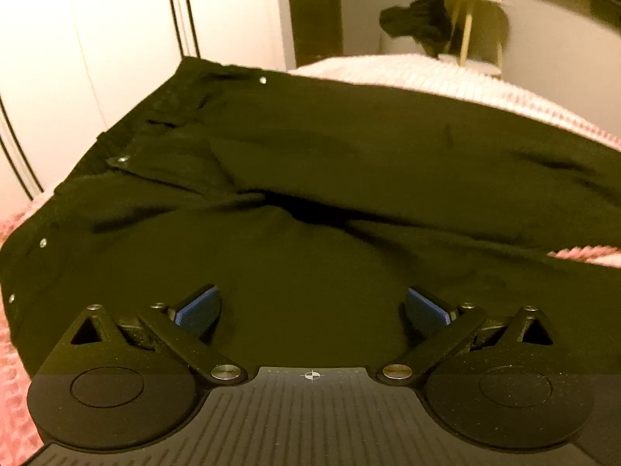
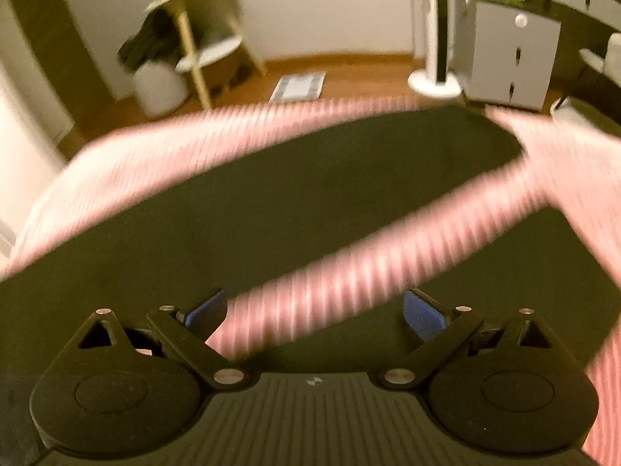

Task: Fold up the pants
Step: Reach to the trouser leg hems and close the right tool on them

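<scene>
Black pants (image 1: 330, 147) lie spread flat on a pink ribbed bedspread (image 1: 446, 77), waistband with metal rivets to the left, legs running off right. My left gripper (image 1: 312, 308) hovers open over the near hip and thigh, blue pads wide apart, nothing between them. In the blurred right wrist view the two pant legs (image 2: 271, 194) splay apart in a V, with a strip of pink bedspread (image 2: 349, 268) between them. My right gripper (image 2: 314, 310) is open above that strip, near where the legs part, holding nothing.
White wardrobe doors (image 1: 97, 39) stand behind the bed at left. A small wooden side table (image 2: 198, 19) with dark clothing draped beside it, a white bin (image 2: 159, 85), a tower fan (image 2: 436, 39) and a grey cabinet (image 2: 508, 50) stand on the wood floor beyond the bed.
</scene>
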{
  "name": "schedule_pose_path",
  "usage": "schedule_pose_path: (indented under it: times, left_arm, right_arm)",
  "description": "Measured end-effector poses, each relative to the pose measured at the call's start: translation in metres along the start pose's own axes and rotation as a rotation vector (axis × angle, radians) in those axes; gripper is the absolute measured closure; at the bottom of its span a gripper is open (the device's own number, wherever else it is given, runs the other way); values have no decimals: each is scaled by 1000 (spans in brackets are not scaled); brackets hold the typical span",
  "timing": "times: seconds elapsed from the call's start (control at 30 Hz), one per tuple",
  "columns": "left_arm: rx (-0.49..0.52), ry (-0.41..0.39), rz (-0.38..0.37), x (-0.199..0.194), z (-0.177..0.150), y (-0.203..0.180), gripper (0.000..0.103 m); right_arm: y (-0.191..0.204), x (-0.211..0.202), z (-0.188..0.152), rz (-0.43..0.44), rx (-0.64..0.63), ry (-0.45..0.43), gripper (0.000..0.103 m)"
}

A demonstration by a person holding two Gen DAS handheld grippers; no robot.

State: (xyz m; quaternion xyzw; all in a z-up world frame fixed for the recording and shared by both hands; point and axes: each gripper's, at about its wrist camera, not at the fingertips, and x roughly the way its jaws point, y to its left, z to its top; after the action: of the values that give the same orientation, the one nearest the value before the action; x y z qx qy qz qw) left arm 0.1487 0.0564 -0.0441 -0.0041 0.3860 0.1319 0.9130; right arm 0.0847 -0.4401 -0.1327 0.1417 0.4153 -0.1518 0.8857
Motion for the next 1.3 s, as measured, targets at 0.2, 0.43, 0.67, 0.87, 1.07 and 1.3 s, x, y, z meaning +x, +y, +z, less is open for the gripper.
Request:
schedule_pose_path:
  times: [0.2,0.43,0.67,0.87,1.07,1.3]
  left_arm:
    - [32,-76,29,-3,-18,-7,0]
    - [-5,-96,32,3,-22,-8,0]
    - [-13,-107,42,3,-24,-10,0]
    - [-21,-120,38,4,-26,-7,0]
    - [-70,-120,6,-1,-20,1,0]
    - [-193,-137,-89,-6,-13,20,0]
  right_arm:
    - [-4,109,105,-93,299,108,36]
    - [-4,161,142,-164,494,121,40]
    - [12,183,155,-285,387,146,58]
    - [-8,140,135,-100,406,12,101]
    - [-56,39,45,136,432,-172,102]
    - [-100,15,-87,-25,481,-173,103]
